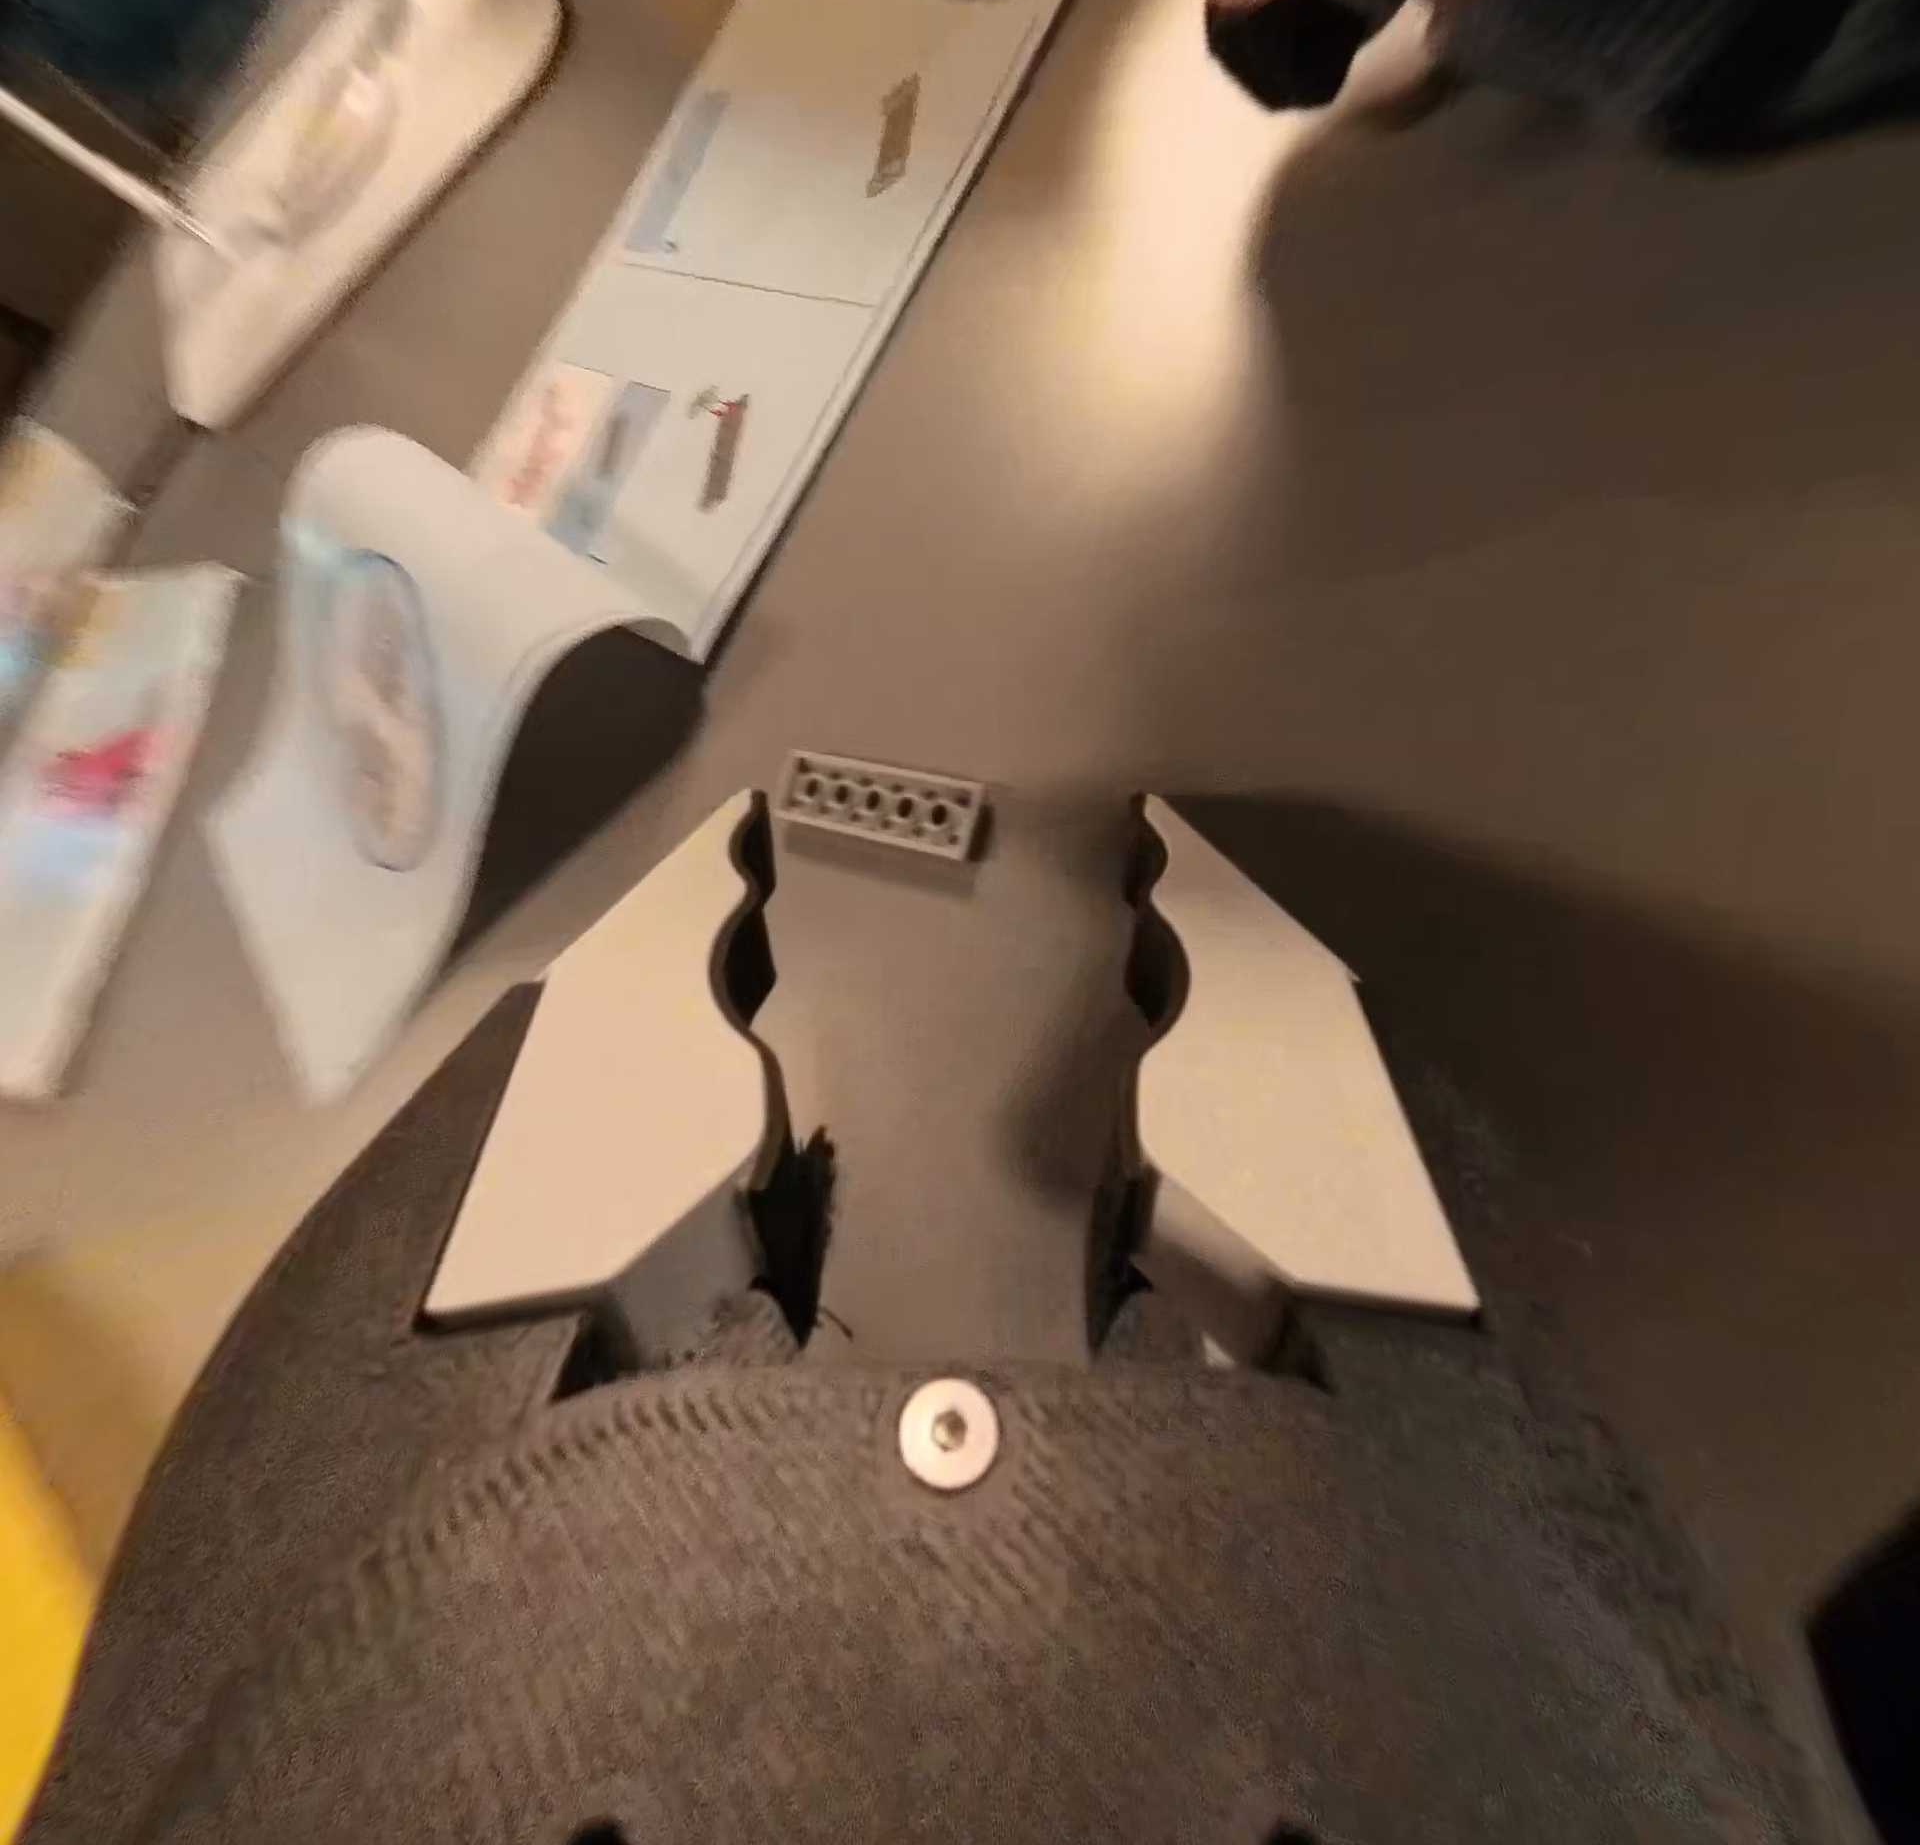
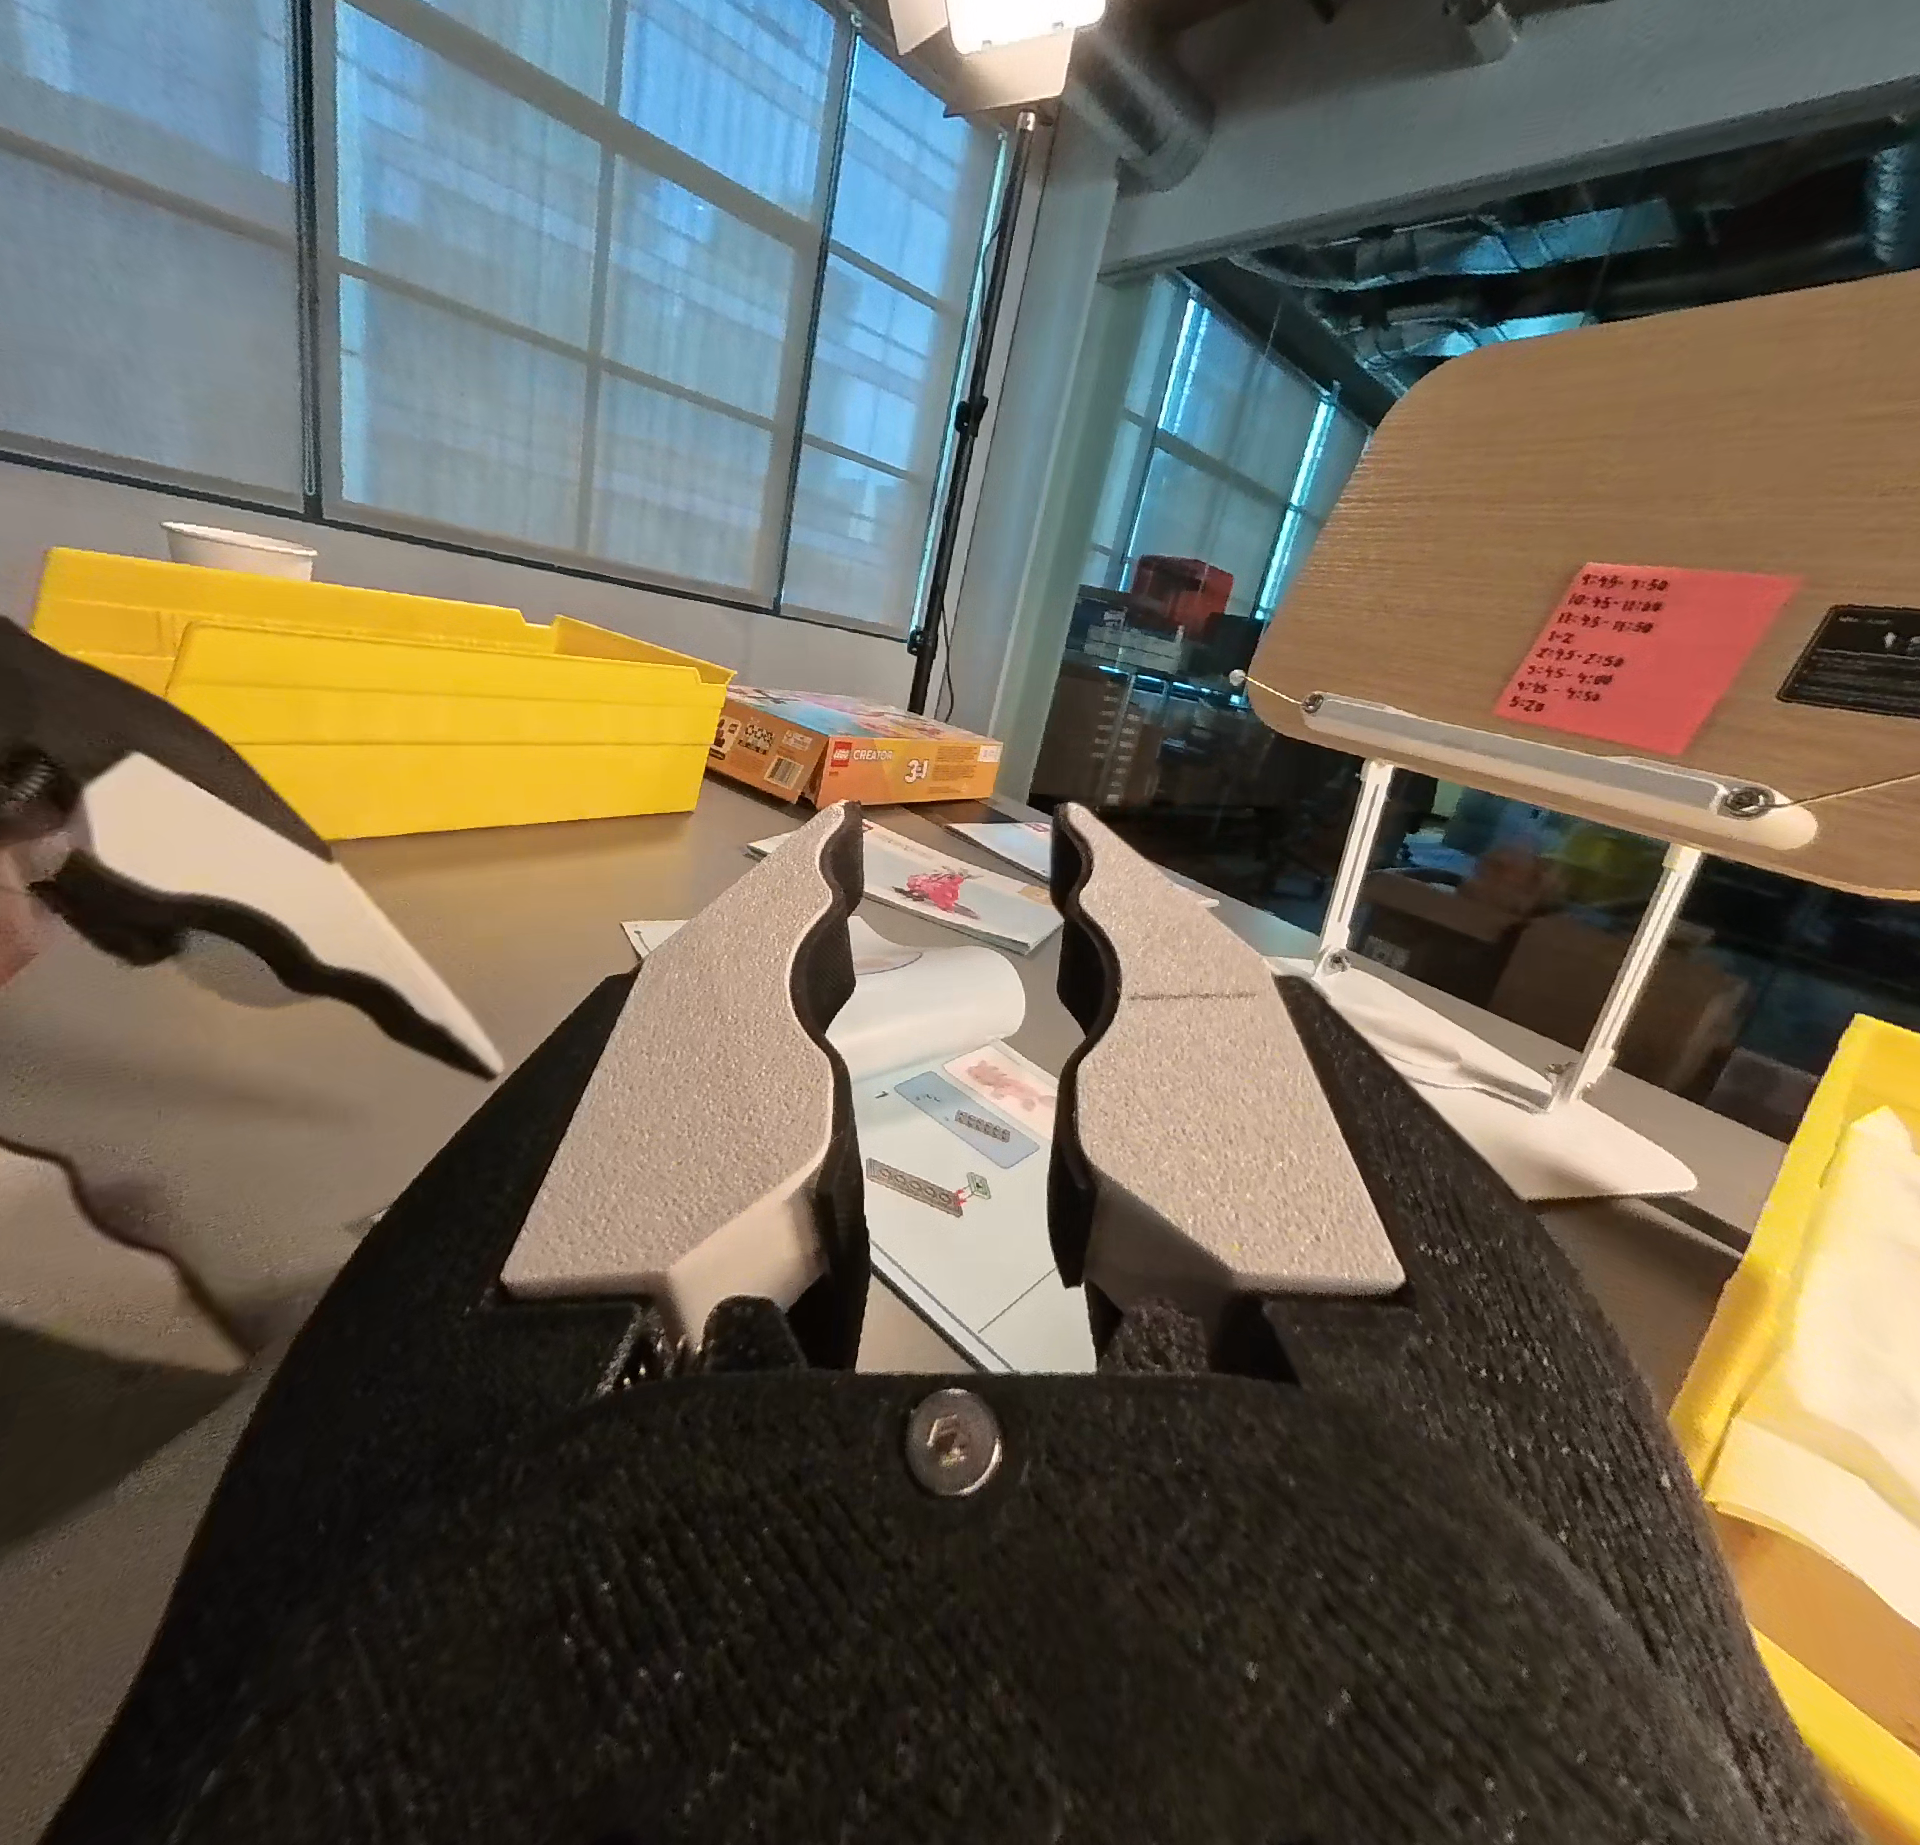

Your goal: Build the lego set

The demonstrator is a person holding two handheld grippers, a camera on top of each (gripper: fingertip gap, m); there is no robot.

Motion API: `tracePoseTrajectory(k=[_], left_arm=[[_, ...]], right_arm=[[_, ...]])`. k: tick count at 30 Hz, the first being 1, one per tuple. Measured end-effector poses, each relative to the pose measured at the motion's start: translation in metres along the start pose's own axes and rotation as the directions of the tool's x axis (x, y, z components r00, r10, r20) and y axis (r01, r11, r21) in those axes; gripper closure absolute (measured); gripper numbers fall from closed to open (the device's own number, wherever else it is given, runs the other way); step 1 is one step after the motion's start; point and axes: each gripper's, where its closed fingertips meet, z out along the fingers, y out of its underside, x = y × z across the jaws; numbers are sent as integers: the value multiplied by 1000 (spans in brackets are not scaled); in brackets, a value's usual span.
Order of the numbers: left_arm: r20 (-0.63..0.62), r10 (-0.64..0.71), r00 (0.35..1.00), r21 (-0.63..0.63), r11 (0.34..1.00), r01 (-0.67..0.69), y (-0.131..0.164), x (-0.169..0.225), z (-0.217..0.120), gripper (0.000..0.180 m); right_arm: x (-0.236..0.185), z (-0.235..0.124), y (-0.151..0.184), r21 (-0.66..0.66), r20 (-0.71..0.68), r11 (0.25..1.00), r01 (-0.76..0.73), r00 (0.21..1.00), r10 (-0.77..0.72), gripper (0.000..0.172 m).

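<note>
- A yellow plastic bin point(image 2: 436, 725) sits at the far left of the grey-brown counter point(image 1: 1351, 548), with an orange cardboard toy box point(image 2: 883, 756) just beside it.
- An open instruction booklet with a curled white page point(image 1: 790, 268) lies left of centre, smaller leaflets near it.
- The left gripper point(image 1: 951, 819) hangs over the counter with its fingers point(image 1: 665, 964) spread wide and nothing between them; the view is blurred.
- A small grey plastic building brick with a row of holes point(image 1: 885, 806) lies flat on the counter just past those fingertips, close to the left one; contact cannot be told.
- The brick looks light, rigid and smooth. By my judgement it would slide if nudged, and its two long side walls offer the surest hold.
- The right gripper point(image 2: 956, 829) is raised above the booklet, its grey fingers point(image 2: 727, 1047) partly apart and holding nothing.
- A tilted wooden board on a white stand point(image 2: 1558, 569) rises at far right.
</note>
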Motion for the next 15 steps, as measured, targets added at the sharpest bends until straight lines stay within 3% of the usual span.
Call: tracePoseTrajectory(k=[3,6,8,15], left_arm=[[-187,-267,946,-12,963,269,1,13,-4,99],[-355,-451,819,-61,885,461,-3,28,-9,86],[-425,-485,764,-79,861,503,-7,33,-14,75],[-488,-477,731,-49,851,523,-20,39,-8,70]], right_arm=[[0,0,0,-2,1,1000,-3,1000,3,138],[4,0,0,1,-29,1000,1,1000,-1,134],[7,-1,0,0,-43,1000,-5,999,5,133],[8,0,1,-7,-43,1000,-17,999,16,133]])
